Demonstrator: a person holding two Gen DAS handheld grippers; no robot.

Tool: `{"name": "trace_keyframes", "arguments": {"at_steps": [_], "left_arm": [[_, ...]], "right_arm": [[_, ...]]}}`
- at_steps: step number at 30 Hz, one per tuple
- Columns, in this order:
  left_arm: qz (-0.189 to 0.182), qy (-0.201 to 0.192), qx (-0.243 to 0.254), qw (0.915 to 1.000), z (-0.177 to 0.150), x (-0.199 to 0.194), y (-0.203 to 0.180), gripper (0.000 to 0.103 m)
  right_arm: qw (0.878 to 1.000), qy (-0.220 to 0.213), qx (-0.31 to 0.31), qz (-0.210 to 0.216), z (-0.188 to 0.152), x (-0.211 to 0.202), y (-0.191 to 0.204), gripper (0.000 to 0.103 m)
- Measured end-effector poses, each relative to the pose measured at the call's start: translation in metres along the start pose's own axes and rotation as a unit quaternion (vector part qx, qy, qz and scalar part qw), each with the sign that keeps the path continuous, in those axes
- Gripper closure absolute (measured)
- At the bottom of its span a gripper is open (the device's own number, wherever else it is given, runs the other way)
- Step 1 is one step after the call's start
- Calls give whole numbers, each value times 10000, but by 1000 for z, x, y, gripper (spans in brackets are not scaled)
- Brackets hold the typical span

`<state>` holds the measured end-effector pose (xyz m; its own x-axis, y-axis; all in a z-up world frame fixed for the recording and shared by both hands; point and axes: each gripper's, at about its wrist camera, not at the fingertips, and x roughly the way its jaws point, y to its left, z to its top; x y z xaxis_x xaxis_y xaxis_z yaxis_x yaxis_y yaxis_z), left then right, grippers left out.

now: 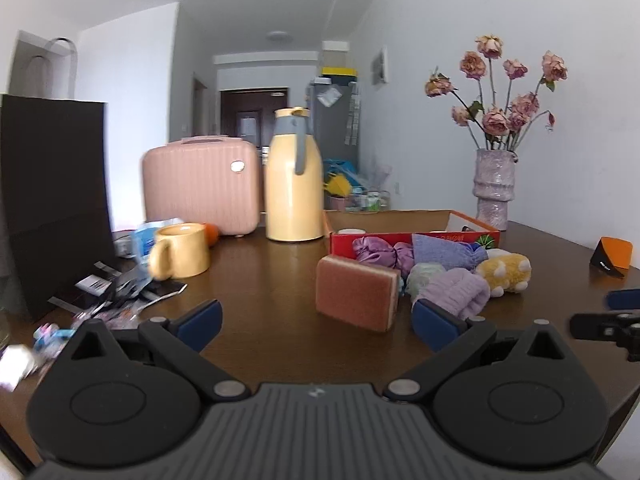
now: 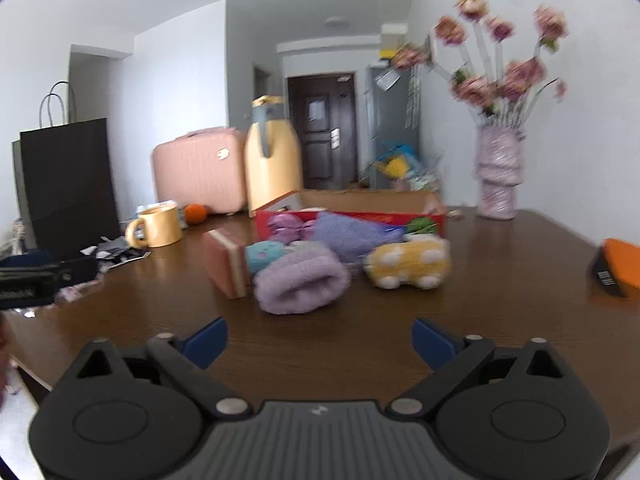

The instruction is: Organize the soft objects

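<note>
Soft things lie on a brown table [image 1: 260,280] in front of a red cardboard box [image 1: 400,236]: a pink sponge [image 1: 356,298], a rolled lilac sock [image 1: 456,292], a yellow paw plush [image 1: 506,274], a purple cloth [image 1: 444,254], a shiny purple scrunchie [image 1: 380,254] and a pale teal ball [image 1: 424,276]. My left gripper [image 1: 316,324] is open and empty, just short of the sponge. My right gripper [image 2: 320,342] is open and empty, a little short of the lilac sock [image 2: 300,280]. The sponge [image 2: 226,262], paw plush [image 2: 408,262] and box [image 2: 352,216] show there too.
A yellow mug [image 1: 182,250], yellow thermos [image 1: 294,184], pink case [image 1: 200,184] and black paper bag [image 1: 52,200] stand at the left and back. Torn wrappers [image 1: 116,288] litter the left. A vase of dried roses [image 1: 494,184] and an orange-black item [image 1: 612,258] are at the right.
</note>
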<state>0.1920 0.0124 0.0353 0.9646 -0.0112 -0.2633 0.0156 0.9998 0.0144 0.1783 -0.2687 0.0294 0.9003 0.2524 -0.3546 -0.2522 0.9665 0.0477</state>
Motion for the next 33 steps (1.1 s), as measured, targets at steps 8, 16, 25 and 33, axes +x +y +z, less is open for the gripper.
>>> {"name": "trace_keyframes", "arguments": {"at_steps": [8, 16, 25, 33], "left_arm": [[-777, 657, -157, 9947, 53, 144, 33, 18], [-1435, 1496, -798, 9750, 54, 232, 55, 55], [-1875, 1488, -1173, 9638, 33, 181, 65, 79], [-1985, 1697, -1783, 9487, -9, 100, 45, 79]], "right_arm": [[9930, 516, 658, 830, 38, 98, 21, 45], [9858, 636, 927, 1248, 67, 182, 54, 56], [9747, 928, 1196, 1642, 64, 210, 49, 80], [9714, 1120, 988, 1847, 44, 168, 40, 77]]}}
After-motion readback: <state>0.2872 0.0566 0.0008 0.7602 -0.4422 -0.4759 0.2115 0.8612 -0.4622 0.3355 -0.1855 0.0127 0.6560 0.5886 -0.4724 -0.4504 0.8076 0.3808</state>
